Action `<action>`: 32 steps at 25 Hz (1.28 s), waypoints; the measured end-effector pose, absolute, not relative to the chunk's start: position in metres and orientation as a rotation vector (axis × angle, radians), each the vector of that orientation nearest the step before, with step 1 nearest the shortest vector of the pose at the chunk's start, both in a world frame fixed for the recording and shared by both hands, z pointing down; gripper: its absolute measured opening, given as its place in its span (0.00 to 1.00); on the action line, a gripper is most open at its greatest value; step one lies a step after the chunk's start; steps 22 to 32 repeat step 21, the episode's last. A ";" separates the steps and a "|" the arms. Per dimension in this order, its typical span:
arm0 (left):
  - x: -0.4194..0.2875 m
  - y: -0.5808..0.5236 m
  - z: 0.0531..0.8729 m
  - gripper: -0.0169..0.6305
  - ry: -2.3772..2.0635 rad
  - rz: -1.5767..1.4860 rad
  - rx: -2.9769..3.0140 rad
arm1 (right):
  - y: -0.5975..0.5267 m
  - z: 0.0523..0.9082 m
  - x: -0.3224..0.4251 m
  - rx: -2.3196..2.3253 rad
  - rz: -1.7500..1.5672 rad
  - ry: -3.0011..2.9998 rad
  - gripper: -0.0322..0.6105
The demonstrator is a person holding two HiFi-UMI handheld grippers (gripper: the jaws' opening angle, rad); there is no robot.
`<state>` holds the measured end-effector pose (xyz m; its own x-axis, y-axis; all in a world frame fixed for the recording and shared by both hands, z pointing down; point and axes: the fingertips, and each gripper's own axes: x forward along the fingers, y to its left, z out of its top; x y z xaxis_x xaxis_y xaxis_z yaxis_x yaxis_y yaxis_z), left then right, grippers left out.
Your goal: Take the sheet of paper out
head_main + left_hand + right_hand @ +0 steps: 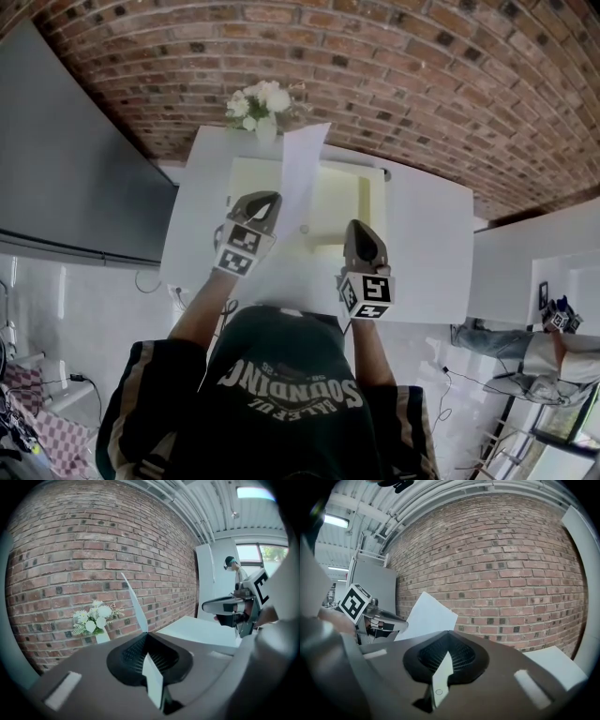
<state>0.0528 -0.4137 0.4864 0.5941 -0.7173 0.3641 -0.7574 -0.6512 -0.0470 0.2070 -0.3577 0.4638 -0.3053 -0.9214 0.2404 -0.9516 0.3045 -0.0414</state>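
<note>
My left gripper (265, 201) is shut on a white sheet of paper (303, 169), which stands up from its jaws above the table. In the left gripper view the paper (134, 605) shows edge-on, rising from the closed tips of the left gripper (146, 634). A pale yellow folder (349, 195) lies open on the white table (431, 246). My right gripper (355, 226) is over the folder's near edge. In the right gripper view the right gripper (448, 632) is shut on a thin pale strip with a small hole, apparently the folder's edge. The paper (427, 616) and the left gripper (393, 618) show to its left.
A white vase of white flowers (261, 106) stands at the table's far edge against the brick wall. A grey cabinet (66, 159) is at the left. Another person (555, 349) sits at a second table on the right. Cables lie on the floor.
</note>
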 end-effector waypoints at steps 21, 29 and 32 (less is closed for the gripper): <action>0.058 -0.415 0.495 0.04 -1.216 0.559 2.704 | -0.354 0.470 0.211 1.745 0.277 -2.380 0.05; 0.058 -0.415 0.495 0.04 -1.216 0.559 2.704 | -0.354 0.470 0.211 1.745 0.277 -2.380 0.05; 0.058 -0.415 0.495 0.04 -1.216 0.559 2.704 | -0.354 0.470 0.211 1.745 0.277 -2.380 0.05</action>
